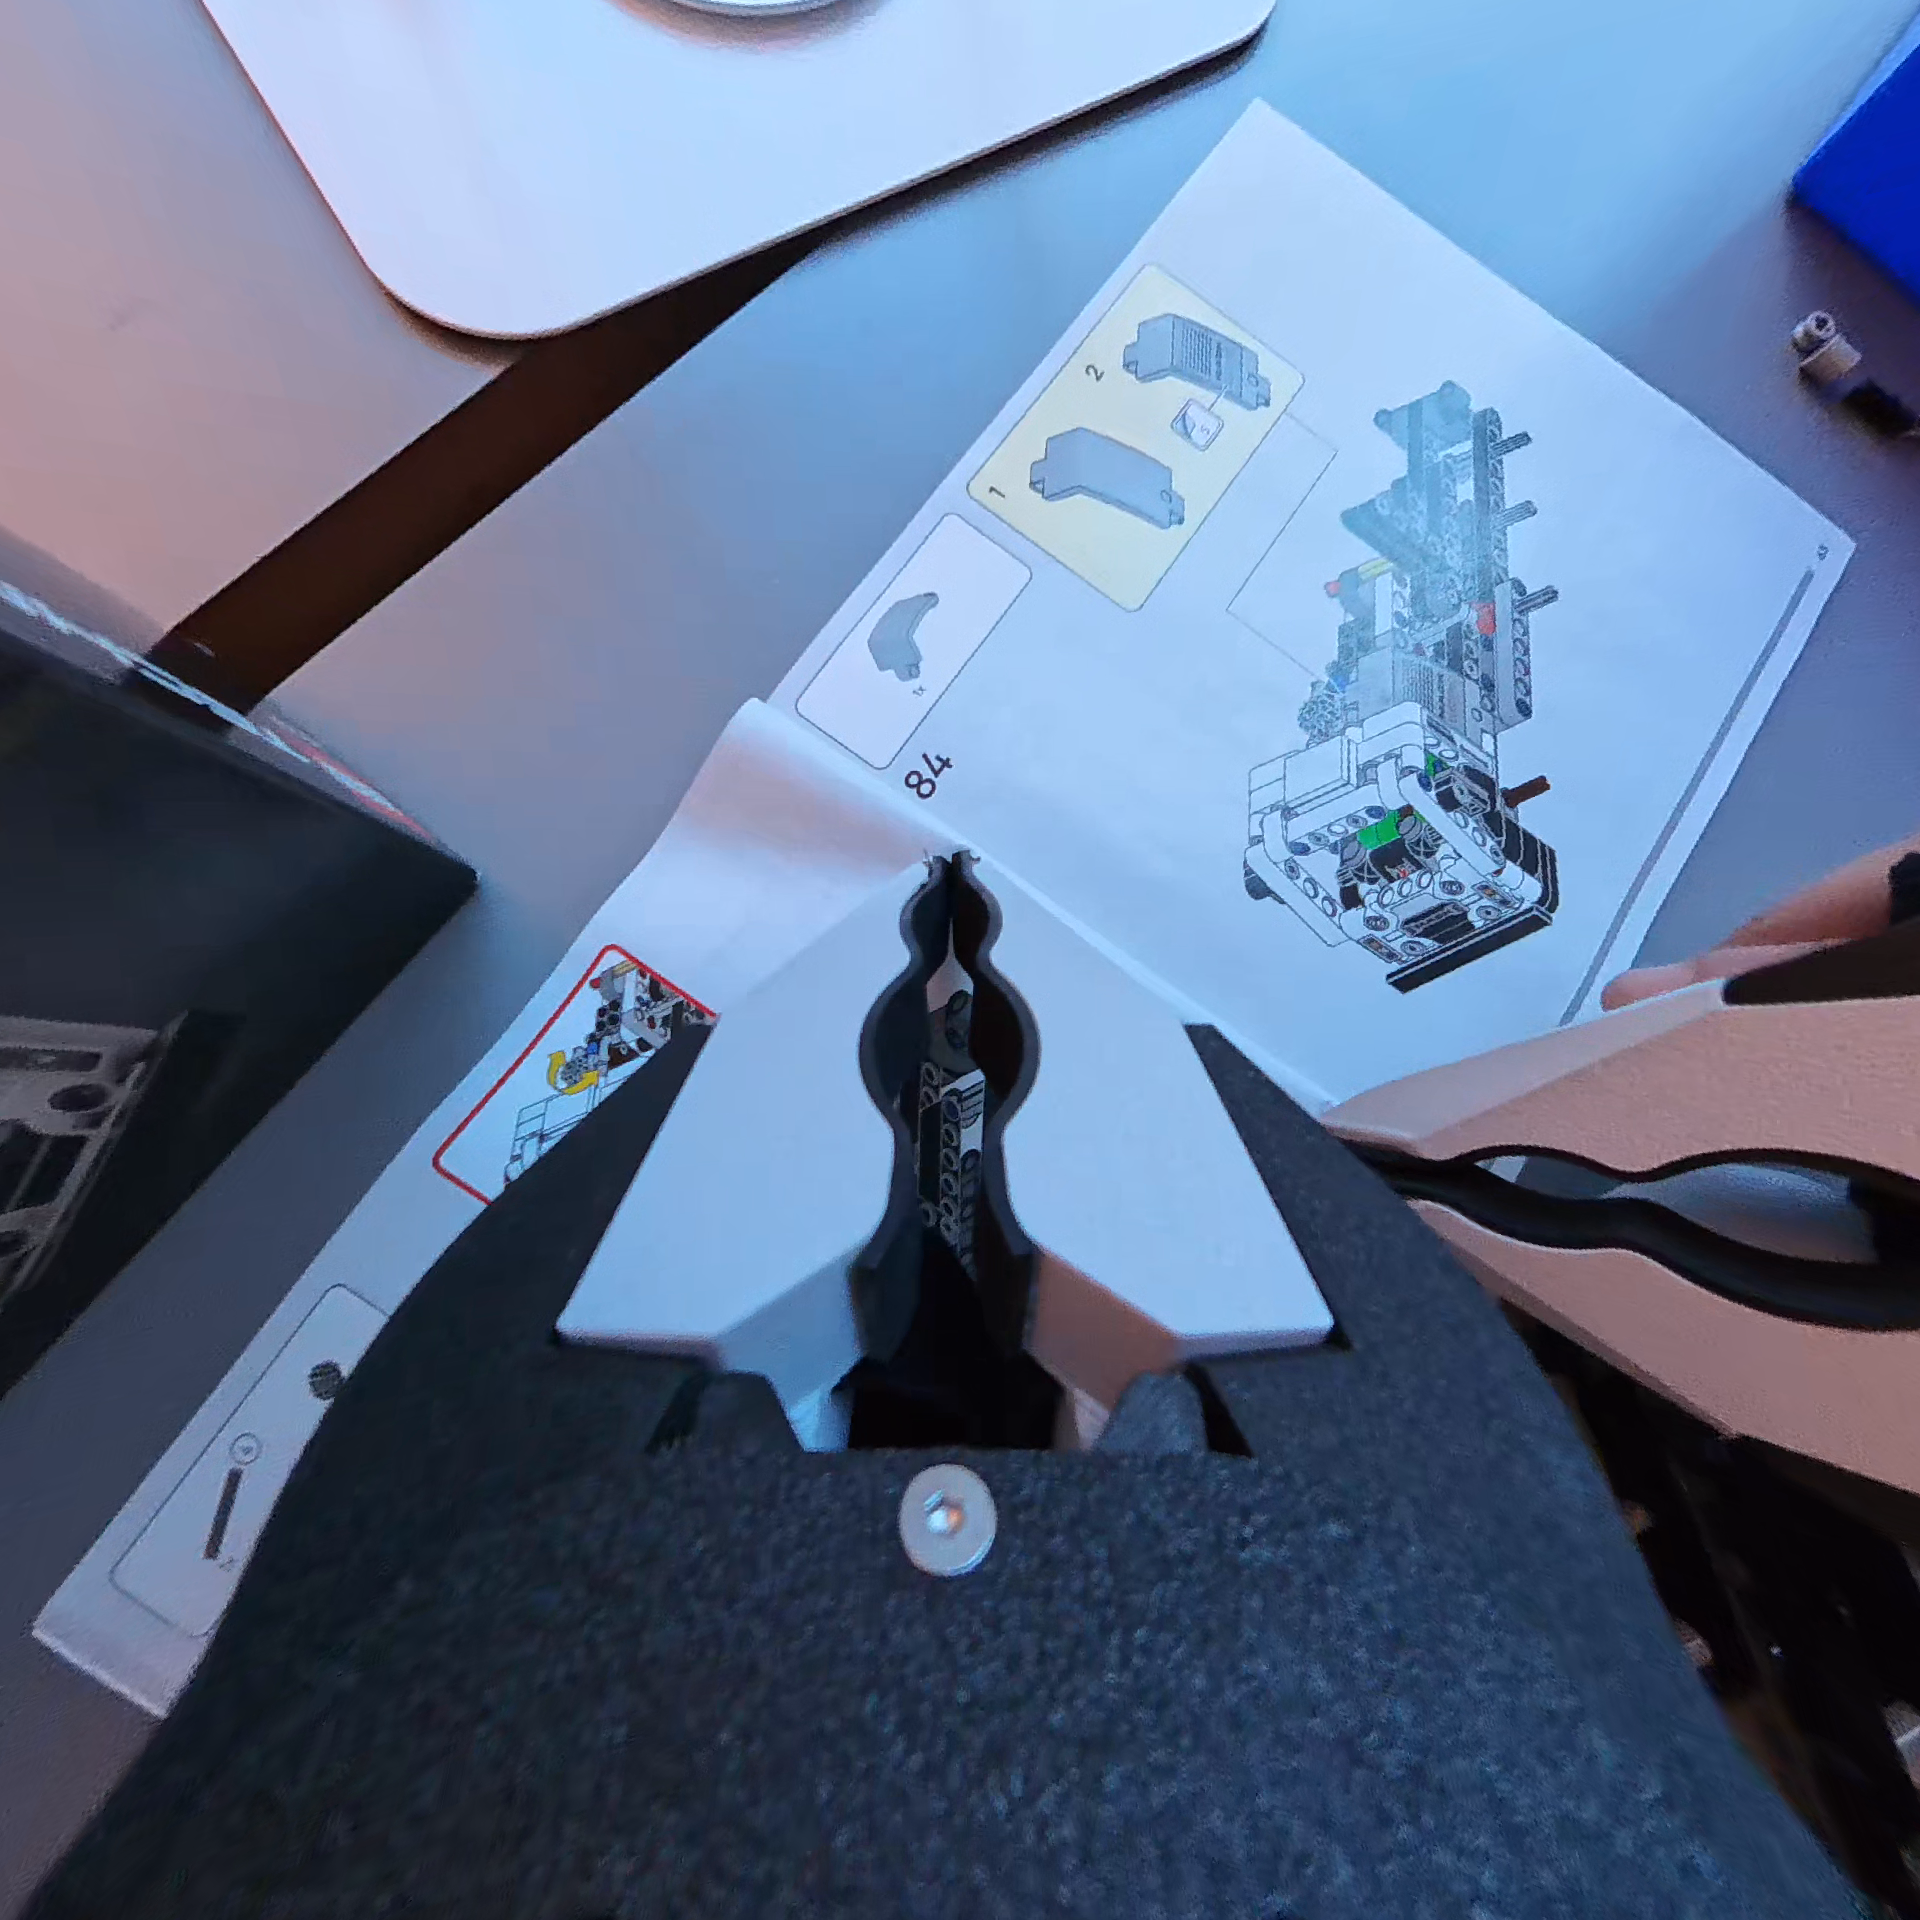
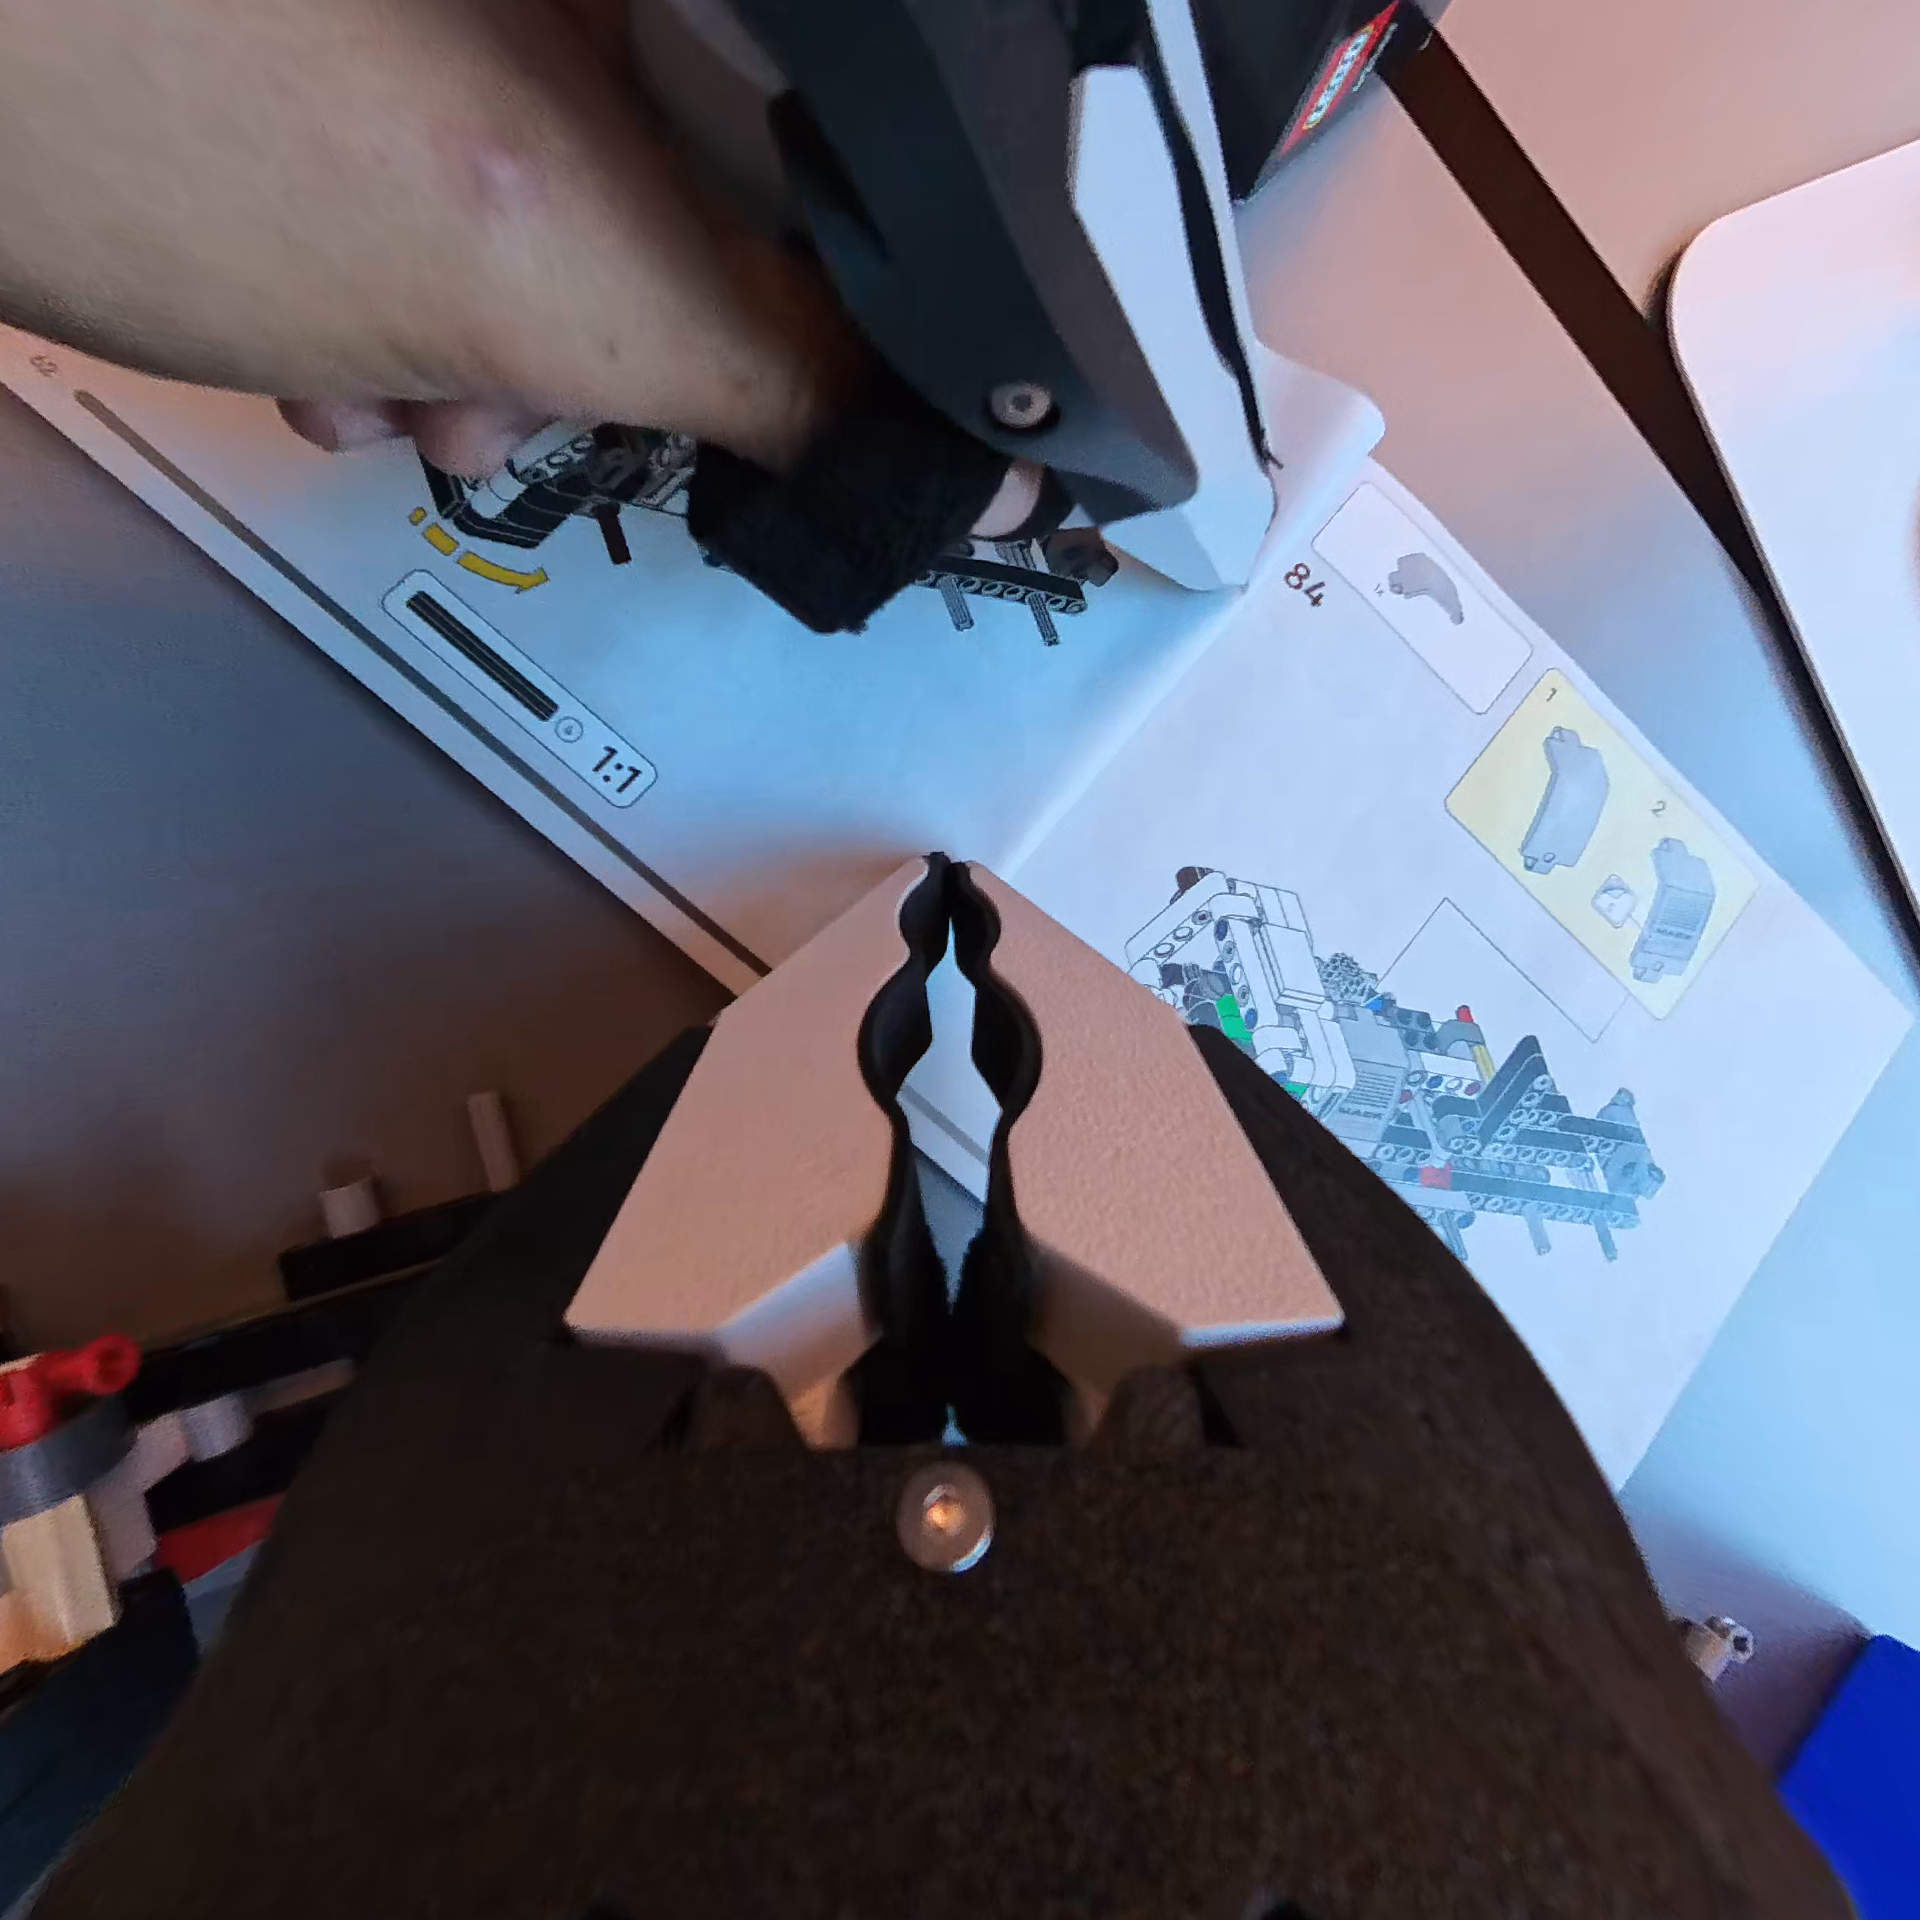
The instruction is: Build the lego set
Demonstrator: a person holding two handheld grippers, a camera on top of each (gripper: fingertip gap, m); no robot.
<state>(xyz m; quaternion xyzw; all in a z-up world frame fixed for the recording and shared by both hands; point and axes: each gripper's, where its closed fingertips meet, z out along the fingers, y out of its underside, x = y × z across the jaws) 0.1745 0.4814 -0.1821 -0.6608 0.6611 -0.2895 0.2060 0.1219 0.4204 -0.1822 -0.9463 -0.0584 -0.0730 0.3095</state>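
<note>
Left tool [image 1: 951,868] and right tool [image 2: 940,868], both closed empty, positioned above instruction booklet [image 1: 1195,665] laid on bench [image 1: 623,540].

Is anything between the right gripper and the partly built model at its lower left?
Nothing visible blocks it. The right gripper, shut and empty, hovers over the instruction booklet; the model lies beside it at the frame edge.

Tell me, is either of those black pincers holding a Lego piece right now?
No. The left gripper and right gripper are both closed on nothing, above the open instruction booklet.
</note>
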